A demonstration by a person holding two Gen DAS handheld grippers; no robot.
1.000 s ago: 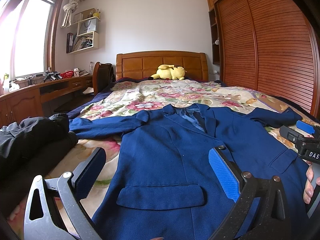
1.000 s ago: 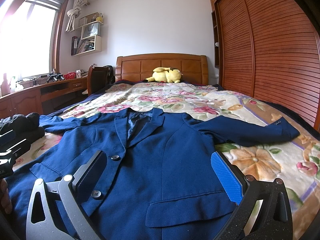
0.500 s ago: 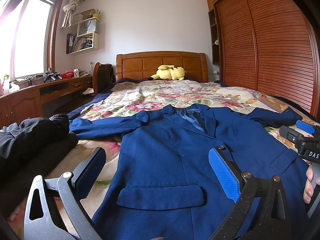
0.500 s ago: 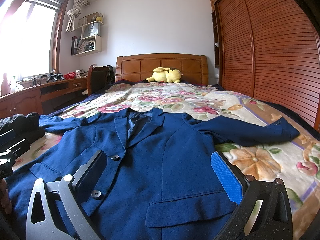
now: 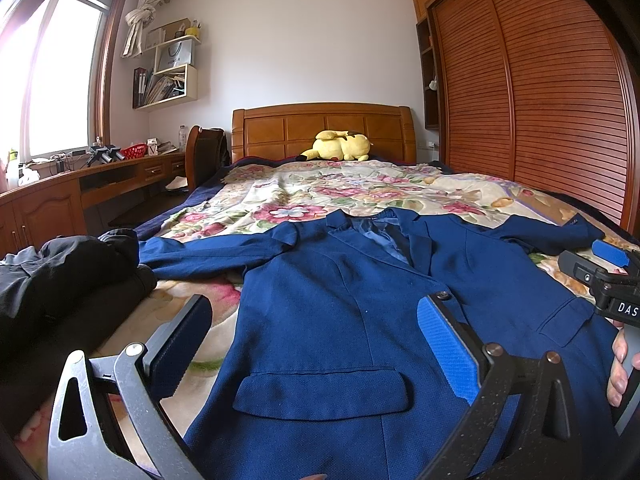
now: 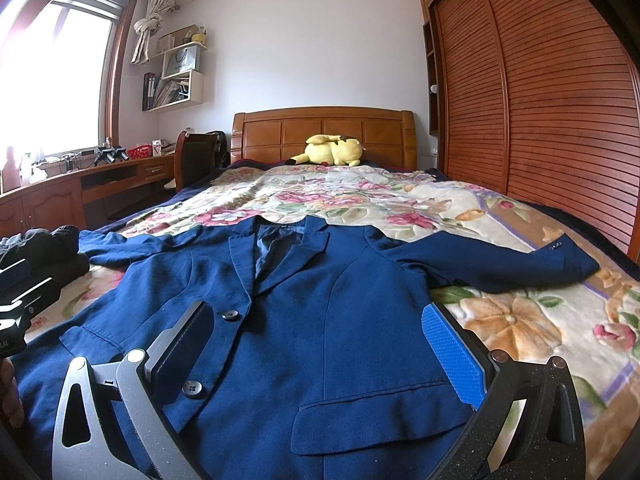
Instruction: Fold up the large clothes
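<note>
A: Anything moved since a second ago?
B: Nothing; both views match.
A: Nearest?
B: The left hand-held gripper (image 5: 316, 350) at the lower frame, fingers spread apart, gripping nothing. The right hand-held gripper (image 6: 320, 350) likewise stands wide apart.
A: And the garment?
B: The blue blazer (image 6: 304, 312) lies flat, face up, mid-frame on the floral bed (image 6: 520, 328), sleeves out.
A: Farther back?
B: A yellow plush toy (image 5: 340, 146) by the headboard (image 5: 280, 128), upper centre.
</note>
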